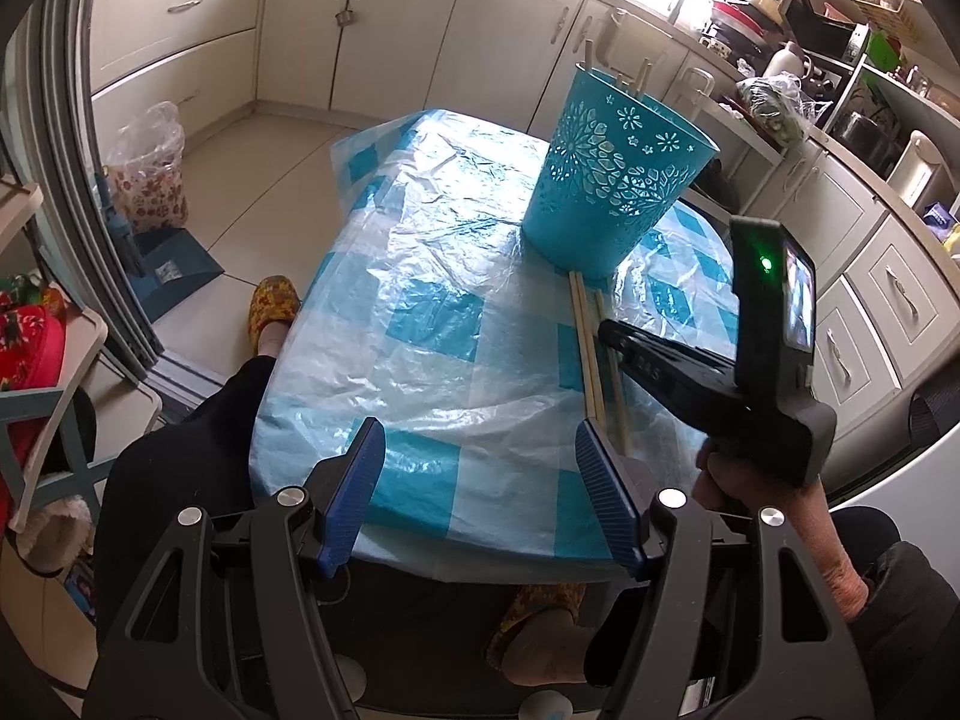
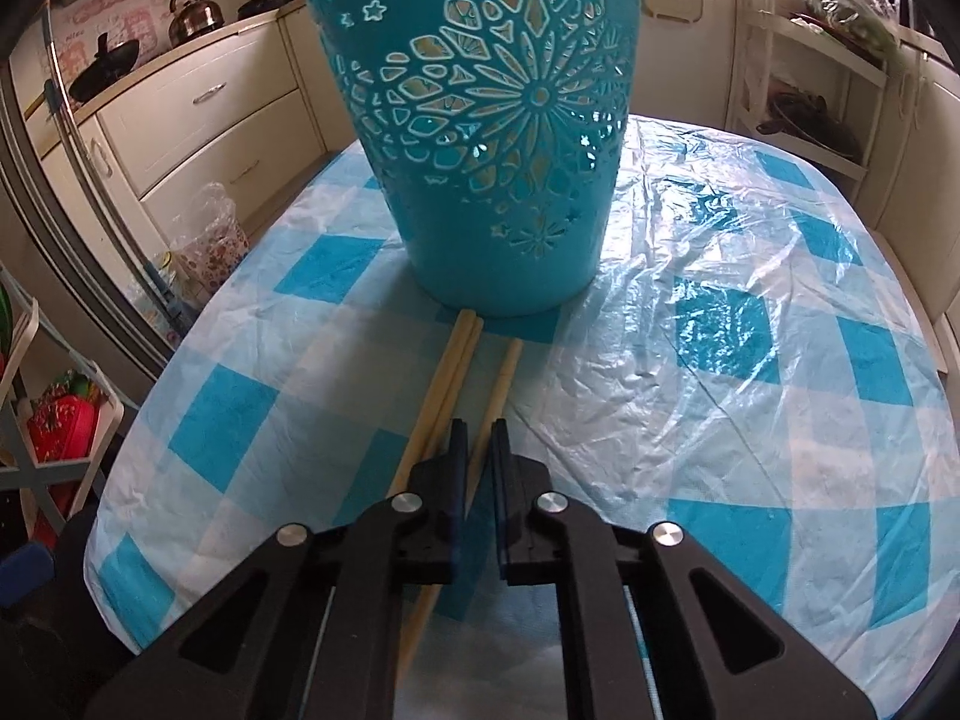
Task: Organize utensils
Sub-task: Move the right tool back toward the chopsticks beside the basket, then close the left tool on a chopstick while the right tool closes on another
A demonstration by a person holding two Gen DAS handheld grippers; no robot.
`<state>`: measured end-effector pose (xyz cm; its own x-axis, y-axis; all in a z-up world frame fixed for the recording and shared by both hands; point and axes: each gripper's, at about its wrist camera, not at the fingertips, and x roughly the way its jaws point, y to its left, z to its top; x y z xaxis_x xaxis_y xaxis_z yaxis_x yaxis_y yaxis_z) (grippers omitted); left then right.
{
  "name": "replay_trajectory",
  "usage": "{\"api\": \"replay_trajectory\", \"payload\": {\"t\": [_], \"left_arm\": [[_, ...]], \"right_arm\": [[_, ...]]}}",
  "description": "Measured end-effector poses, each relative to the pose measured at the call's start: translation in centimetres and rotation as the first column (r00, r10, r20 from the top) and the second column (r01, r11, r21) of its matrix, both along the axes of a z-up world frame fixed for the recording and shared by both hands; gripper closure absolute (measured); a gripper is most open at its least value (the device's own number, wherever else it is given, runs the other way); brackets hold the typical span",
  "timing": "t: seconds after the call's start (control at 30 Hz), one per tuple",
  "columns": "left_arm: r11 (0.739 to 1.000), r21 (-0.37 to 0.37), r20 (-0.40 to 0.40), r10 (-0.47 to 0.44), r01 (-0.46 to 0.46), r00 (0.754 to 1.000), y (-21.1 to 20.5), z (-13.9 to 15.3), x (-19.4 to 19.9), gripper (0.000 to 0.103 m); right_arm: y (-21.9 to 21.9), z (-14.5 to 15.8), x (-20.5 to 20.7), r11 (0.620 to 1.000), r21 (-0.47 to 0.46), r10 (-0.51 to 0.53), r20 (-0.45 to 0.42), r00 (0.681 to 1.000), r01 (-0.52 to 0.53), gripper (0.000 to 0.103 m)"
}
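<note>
At six o'clock from the basket (image 2: 492,138), my right claw (image 2: 479,450) pinches one chopstick (image 2: 495,396) on the tabletop (image 2: 750,372); left claw (image 1: 480,456) is spread, empty. Next I must lift it over the rim.

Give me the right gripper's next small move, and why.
Probably lift a little. The right gripper is shut on a chopstick lying on the table just short of the blue basket. Raising it clears the two chopsticks beside it before heading for the basket's rim.
</note>
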<state>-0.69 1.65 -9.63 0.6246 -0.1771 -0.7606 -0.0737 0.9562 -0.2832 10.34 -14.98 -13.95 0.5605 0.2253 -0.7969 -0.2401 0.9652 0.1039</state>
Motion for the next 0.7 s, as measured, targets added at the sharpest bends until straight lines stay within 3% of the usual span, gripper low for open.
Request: {"api": "replay_trajectory", "payload": {"t": [0.13,0.3,0.5,0.7], "left_arm": [[1.0,0.01,-0.002,-0.004,0.004,1.0,-0.3,0.0,1.9,0.04],[0.998,0.035,-0.007,-0.051,0.051,0.999,-2.9,-0.6,6.2,0.04],[0.994,0.072,-0.061,-0.072,0.076,0.996,-5.6,-3.0,11.7,0.04],[0.989,0.113,-0.11,-0.084,0.097,0.99,-6.9,-5.3,14.8,0.04]], "right_arm": [[-1.9,0.1,-0.3,1.0,-0.008,-0.016,-0.001,1.0,0.016,0.097],[-4.6,-0.2,-0.3,0.995,0.067,-0.069,-0.025,0.997,0.07,0.097],[-5.5,-0.4,-0.6,0.991,0.115,-0.06,-0.027,0.998,0.063,0.096],[-6.4,-0.4,-0.6,0.987,0.154,-0.045,-0.029,0.999,0.049,0.096]]}}
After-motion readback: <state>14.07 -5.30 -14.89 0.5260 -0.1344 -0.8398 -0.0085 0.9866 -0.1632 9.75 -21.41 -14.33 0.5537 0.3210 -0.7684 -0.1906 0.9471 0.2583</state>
